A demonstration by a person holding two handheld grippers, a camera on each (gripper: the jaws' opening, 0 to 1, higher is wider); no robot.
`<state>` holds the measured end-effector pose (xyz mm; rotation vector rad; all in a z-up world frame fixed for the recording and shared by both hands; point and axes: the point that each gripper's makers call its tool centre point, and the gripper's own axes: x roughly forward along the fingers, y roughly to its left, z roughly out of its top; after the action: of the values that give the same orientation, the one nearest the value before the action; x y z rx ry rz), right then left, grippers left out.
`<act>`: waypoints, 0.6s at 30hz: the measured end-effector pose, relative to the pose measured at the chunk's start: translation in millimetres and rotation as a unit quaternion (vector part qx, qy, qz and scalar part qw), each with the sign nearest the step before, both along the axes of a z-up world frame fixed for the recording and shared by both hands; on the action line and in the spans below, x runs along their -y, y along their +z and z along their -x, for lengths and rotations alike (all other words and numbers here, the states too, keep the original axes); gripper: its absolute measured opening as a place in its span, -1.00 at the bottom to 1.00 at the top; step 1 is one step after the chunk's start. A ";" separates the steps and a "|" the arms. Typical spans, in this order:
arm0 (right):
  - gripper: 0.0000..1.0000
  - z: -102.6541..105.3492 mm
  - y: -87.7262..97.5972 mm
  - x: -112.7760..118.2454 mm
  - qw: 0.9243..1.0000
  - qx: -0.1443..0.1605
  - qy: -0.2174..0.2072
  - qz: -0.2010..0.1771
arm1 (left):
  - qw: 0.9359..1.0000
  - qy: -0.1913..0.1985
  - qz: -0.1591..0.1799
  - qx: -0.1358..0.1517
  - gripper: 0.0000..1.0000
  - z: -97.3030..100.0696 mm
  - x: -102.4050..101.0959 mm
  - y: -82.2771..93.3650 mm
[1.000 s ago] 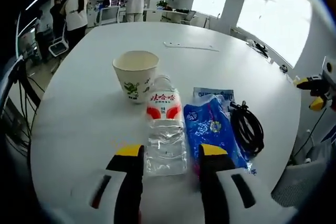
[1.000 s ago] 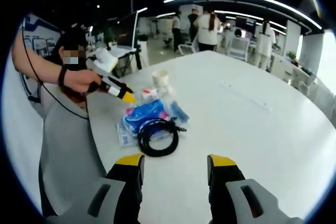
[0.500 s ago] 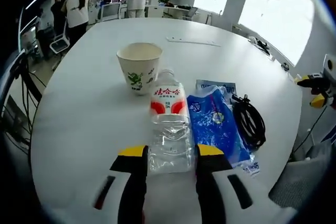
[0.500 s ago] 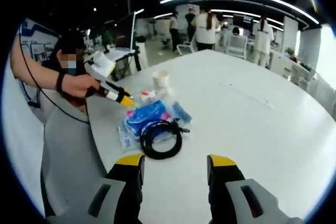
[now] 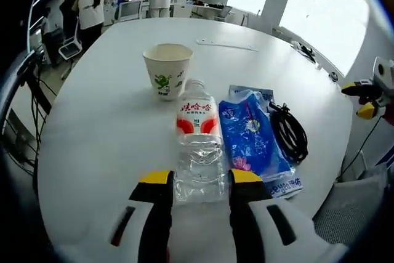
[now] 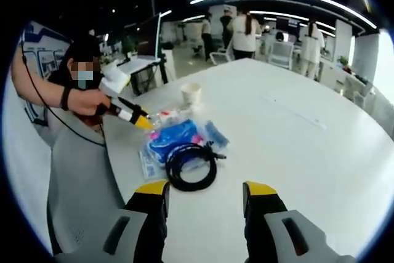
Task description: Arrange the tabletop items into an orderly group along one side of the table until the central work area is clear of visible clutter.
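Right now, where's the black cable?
In the left gripper view the coiled black cable lies on the white table, right of the blue packet. In the right gripper view it sits ahead of the right claw, partly on that packet.

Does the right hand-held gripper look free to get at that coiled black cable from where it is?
Probably yes: the right hand-held gripper is open, and bare white table lies between it and the coiled black cable.
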<state>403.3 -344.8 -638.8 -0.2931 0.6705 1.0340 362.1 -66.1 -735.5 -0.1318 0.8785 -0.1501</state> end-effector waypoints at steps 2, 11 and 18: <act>-0.04 0.5 1.0 -1.9 1.000 -0.001 0.000 -0.003 | 1.000 0.000 -0.002 -0.001 -0.33 4.3 -1.2 0.0; -0.06 -0.7 -0.9 -6.5 1.000 -0.003 -0.004 -0.010 | 1.000 -0.005 -0.011 -0.013 -0.33 29.7 -6.6 0.0; -0.07 4.1 -5.7 -12.2 1.000 -0.010 -0.004 -0.016 | 1.000 -0.004 -0.014 -0.024 -0.33 52.5 -10.1 -0.6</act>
<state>399.3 -332.5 -644.5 -0.2524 0.6721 1.0394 309.5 -56.0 -736.1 -0.1066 0.9279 -0.1420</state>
